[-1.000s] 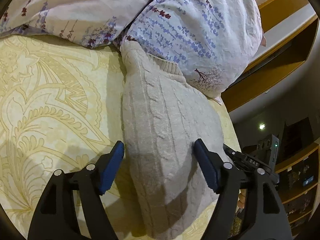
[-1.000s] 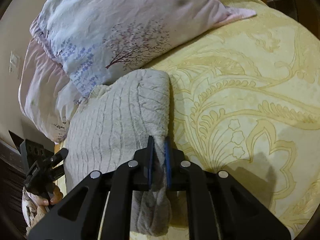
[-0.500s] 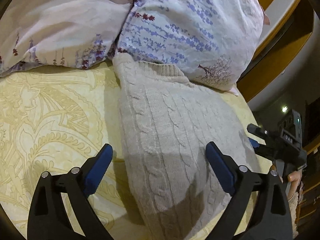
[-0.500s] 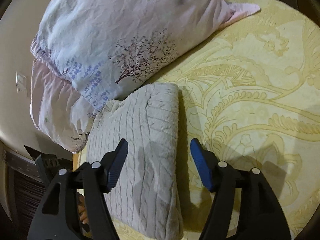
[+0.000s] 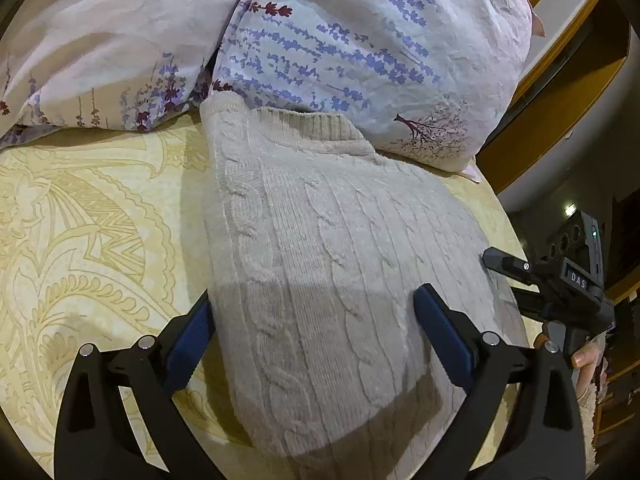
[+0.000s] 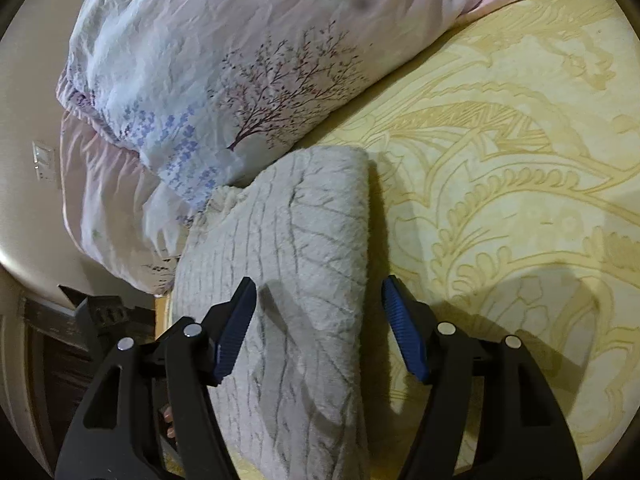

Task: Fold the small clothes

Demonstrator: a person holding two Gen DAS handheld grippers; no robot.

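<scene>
In the left wrist view, the left claw (image 5: 316, 336) hangs released, its blue pads spread wide on either side of the folded cream cable-knit sweater (image 5: 320, 248). The sweater lies on the yellow patterned bedspread (image 5: 88, 240), its collar end touching the floral pillow (image 5: 360, 48). The right claw (image 5: 502, 266) shows at the sweater's right edge.

In the right wrist view, the right claw (image 6: 318, 326) is also released, pads apart over the sweater (image 6: 296, 240), which rests on the bedspread (image 6: 500, 160) against the pillow (image 6: 224, 52).
</scene>
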